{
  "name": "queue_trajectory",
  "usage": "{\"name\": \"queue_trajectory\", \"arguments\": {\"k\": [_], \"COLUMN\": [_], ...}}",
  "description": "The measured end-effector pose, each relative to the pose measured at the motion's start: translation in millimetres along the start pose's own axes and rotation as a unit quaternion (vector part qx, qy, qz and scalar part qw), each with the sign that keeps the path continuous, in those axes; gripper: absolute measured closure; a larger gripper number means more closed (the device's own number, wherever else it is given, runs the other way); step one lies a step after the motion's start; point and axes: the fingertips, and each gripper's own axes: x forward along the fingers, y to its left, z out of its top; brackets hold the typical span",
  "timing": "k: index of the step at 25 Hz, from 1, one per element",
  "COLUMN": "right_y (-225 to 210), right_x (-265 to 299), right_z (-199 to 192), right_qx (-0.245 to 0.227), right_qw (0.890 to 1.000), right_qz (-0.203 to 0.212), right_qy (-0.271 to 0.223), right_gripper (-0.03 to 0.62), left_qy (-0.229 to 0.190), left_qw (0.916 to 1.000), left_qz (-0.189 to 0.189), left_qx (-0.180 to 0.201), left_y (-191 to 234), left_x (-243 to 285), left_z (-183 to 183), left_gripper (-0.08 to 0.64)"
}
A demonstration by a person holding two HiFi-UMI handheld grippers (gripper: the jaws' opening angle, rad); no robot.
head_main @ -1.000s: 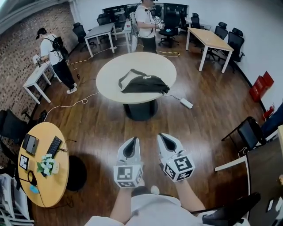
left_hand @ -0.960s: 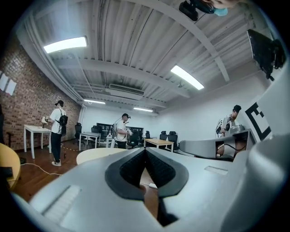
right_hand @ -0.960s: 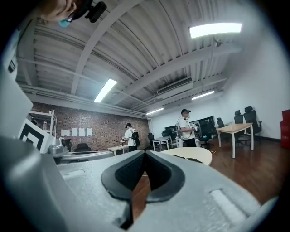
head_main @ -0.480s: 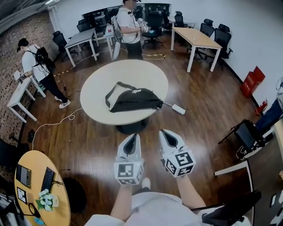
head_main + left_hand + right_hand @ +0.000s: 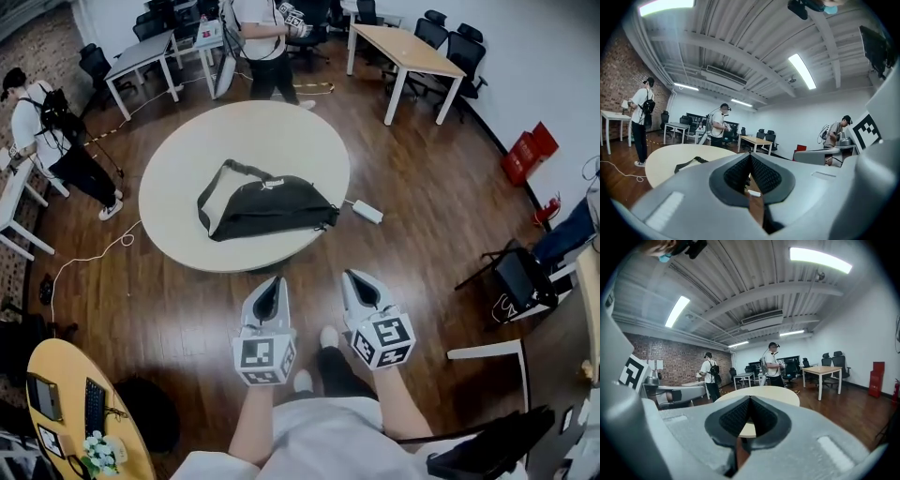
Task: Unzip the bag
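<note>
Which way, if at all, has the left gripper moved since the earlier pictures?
Yes. The left gripper has come toward the round table; the floor between them is almost gone.

This is an open office. Long tables (image 5: 405, 52) with black swivel chairs (image 5: 466, 56) stand near the walls. A keyboard (image 5: 94, 405) lies on a small round table (image 5: 58, 367). The floor (image 5: 422, 197) is dark wood, one wall (image 5: 679, 363) is brick, and strip lights (image 5: 820, 259) hang under the ceiling.
</note>
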Motion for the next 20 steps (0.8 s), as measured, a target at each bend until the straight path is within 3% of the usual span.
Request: {"name": "queue_trajectory", "arguments": {"k": [8,11,16,20], "right_y": [-95.5,-125.0,-151.2,-173.3], "right_x": [96.3,130.9,161.7,197.6], "right_z": [-29.2,-48.1,-111.7,-171.4], "right_qx": [0.025,0.024,-0.005,-0.017], "right_qw": [0.999,0.998,0.992,0.981], "right_qz": [-0.009,0.0,0.021,0.011], "right_qy": [0.034,0.061,0.123,0.192], "right_gripper": [0.604,0.604,0.603,0.603], "left_qy": [0.057,0.089,0.153,0.188], "left_qw": [0.9981,0.996,0.9882,0.9818], "left_qz": [-0.012,-0.008,-0.011,-0.025], "left_qx": [0.018,0.009,-0.004,-0.008], "left_y": [7.0,13.4,15.3,32.9], "left_x": [120.6,163.7,200.9,230.6], "left_z": [-41.8,-68.5,-129.8,-168.7], "left_gripper": [0.545,0.545,0.545,0.545]}}
